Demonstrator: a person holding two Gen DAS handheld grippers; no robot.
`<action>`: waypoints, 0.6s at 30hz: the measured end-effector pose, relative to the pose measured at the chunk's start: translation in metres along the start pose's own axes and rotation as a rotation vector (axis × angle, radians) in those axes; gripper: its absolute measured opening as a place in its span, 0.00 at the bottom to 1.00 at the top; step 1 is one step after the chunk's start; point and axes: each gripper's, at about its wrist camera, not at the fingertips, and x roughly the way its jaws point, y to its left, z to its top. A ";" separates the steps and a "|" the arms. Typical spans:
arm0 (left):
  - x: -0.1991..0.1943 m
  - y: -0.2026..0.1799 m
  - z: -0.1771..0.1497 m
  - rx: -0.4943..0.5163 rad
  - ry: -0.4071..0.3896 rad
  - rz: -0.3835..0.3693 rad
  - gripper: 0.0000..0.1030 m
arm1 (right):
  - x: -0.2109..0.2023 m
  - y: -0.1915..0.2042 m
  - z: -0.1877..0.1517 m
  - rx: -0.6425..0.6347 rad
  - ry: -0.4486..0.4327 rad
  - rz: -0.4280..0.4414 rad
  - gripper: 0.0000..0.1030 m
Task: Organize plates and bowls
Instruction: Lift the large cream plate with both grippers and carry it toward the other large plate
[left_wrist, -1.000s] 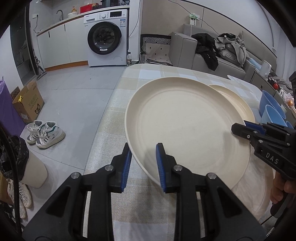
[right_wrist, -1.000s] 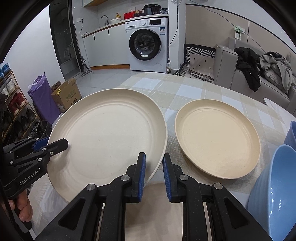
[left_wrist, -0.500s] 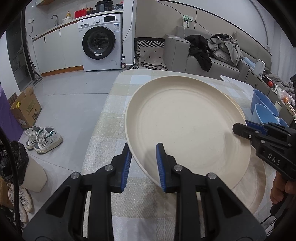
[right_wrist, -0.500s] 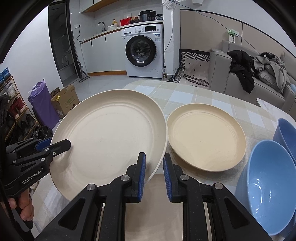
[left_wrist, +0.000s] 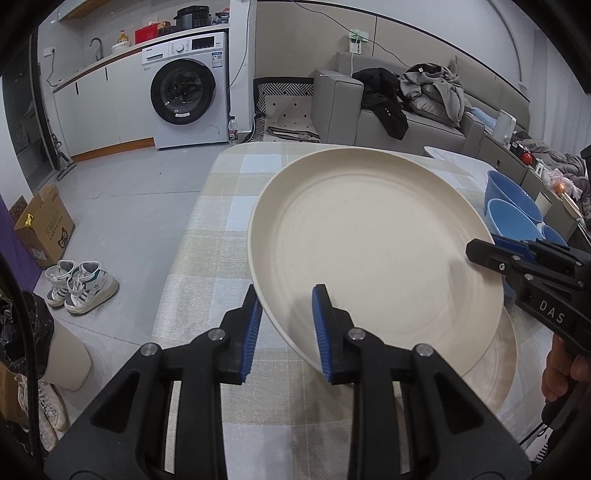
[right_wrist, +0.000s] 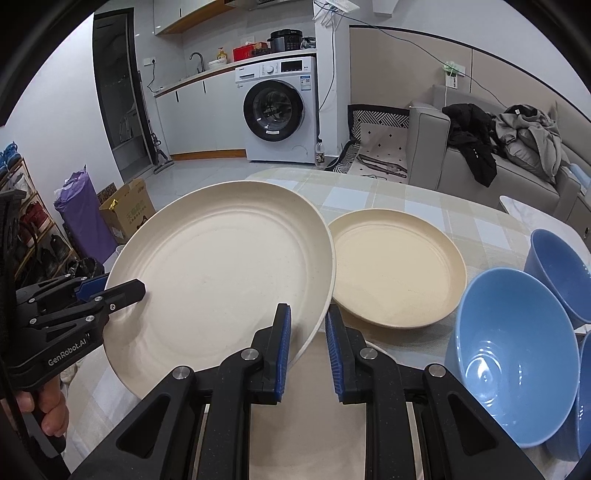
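A large cream plate (left_wrist: 369, 254) (right_wrist: 221, 269) hangs tilted above the checked table, held by both grippers at opposite rims. My left gripper (left_wrist: 286, 306) is shut on its near-left rim and shows in the right wrist view at the plate's left edge (right_wrist: 122, 291). My right gripper (right_wrist: 308, 321) is shut on its near-right rim and shows in the left wrist view (left_wrist: 491, 254). Another cream plate (left_wrist: 495, 369) lies on the table under it. A smaller, yellower plate (right_wrist: 397, 269) lies to the right, and beyond it stand blue bowls (right_wrist: 513, 350).
The checked tablecloth (left_wrist: 221, 240) ends at the table's left edge, with floor, sneakers (left_wrist: 81, 288) and a cardboard box (left_wrist: 44, 225) below. More blue bowls (right_wrist: 561, 269) crowd the right side. A washing machine (right_wrist: 280, 110) and sofa (right_wrist: 498, 166) stand far behind.
Both grippers have risen with the large plate, carrying it up and rightwards over the table. In the left wrist view it now hides the smaller plate; the blue bowls show more fully.
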 end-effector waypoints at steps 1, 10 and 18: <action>0.000 -0.002 0.001 0.004 0.001 0.000 0.23 | -0.001 0.001 0.000 0.002 -0.002 -0.001 0.20; -0.012 -0.016 -0.005 0.043 0.008 -0.015 0.24 | -0.015 -0.005 -0.008 0.021 -0.011 -0.011 0.20; -0.016 -0.030 -0.006 0.081 0.015 -0.030 0.24 | -0.031 -0.009 -0.020 0.039 -0.015 -0.026 0.20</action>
